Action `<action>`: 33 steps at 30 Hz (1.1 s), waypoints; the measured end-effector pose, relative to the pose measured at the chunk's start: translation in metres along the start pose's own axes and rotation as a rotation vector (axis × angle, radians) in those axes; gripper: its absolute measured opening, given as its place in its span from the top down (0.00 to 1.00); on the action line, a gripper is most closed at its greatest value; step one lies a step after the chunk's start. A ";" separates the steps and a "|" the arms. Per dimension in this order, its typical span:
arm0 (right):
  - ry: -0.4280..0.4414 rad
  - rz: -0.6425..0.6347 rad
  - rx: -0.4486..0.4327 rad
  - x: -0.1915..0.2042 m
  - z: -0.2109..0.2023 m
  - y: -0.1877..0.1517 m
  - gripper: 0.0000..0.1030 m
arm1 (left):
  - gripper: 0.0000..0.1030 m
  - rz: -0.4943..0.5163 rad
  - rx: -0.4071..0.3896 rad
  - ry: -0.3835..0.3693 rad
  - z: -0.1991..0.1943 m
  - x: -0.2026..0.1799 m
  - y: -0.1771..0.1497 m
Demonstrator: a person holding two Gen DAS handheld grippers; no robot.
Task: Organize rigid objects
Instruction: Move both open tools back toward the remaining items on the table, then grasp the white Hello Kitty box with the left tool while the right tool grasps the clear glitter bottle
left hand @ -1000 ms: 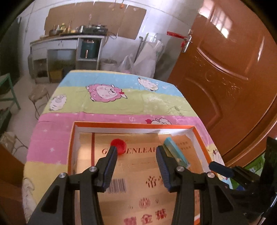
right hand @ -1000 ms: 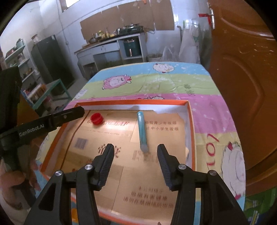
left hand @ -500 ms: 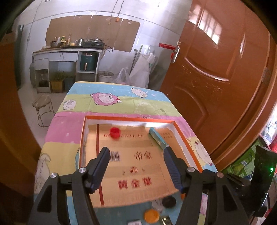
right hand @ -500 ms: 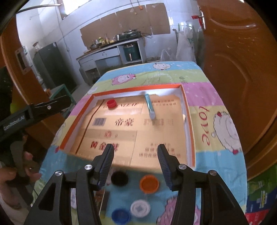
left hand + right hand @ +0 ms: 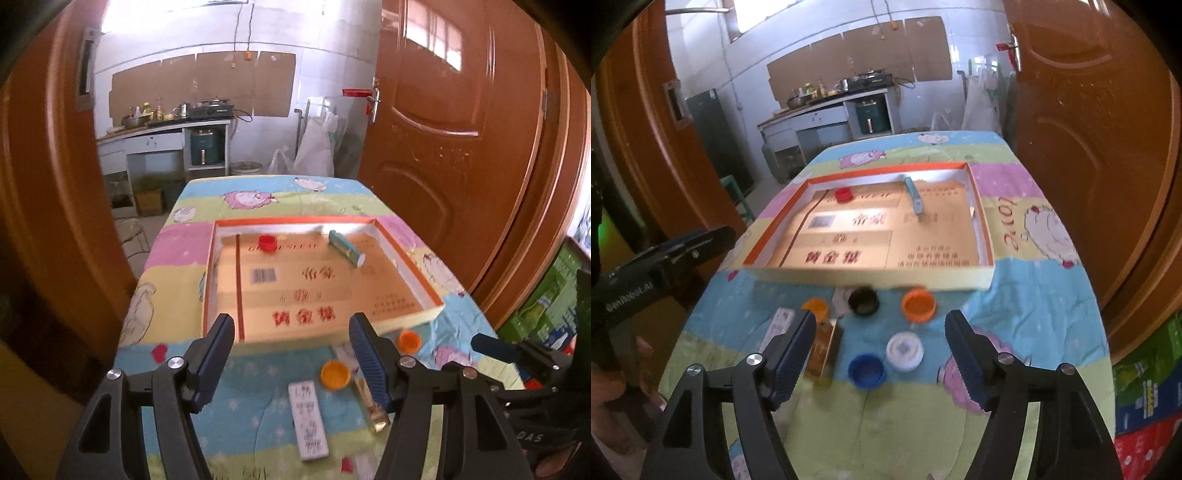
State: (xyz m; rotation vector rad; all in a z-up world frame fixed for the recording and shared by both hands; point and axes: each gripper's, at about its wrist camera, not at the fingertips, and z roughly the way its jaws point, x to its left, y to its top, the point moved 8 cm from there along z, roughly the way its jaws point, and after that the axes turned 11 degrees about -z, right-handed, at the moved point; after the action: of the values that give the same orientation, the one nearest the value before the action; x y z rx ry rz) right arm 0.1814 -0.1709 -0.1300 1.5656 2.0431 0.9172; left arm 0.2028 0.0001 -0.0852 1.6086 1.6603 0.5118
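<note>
Above the table's near edge, both grippers spread wide, holding nothing
Left gripper (image 5: pixel 291 356) and right gripper (image 5: pixel 881 352) hover over loose round plastic caps (image 5: pixel 919 304); shallow orange-rimmed cardboard tray (image 5: pixel 982 221) beyond holds red cap (image 5: pixel 843 194), blue tube (image 5: pixel 913 194)

A red cap (image 5: pixel 843 194) and a teal tube (image 5: pixel 913 194) lie in the shallow orange-rimmed box (image 5: pixel 982 221) — orange (image 5: pixel 918 305), black (image 5: pixel 863 301), white (image 5: pixel 904 350) and blue caps (image 5: pixel 866 371) wait outside it.
</note>
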 end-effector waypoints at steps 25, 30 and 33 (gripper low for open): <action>0.007 -0.132 0.180 0.116 0.032 -0.080 0.72 | 0.38 -0.057 0.003 0.075 -0.023 0.037 -0.050; 0.022 -0.108 0.175 0.107 0.022 -0.079 0.80 | 0.38 -0.044 0.045 0.062 -0.010 0.029 -0.054; -0.013 -0.084 0.145 0.086 0.009 -0.075 0.80 | 0.38 -0.011 0.096 0.061 0.009 0.016 -0.063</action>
State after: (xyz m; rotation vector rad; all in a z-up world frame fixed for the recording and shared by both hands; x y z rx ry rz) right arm 0.1113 -0.0985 -0.1833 1.5402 2.1910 0.7407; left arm 0.1689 0.0051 -0.1412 1.6663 1.7620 0.4872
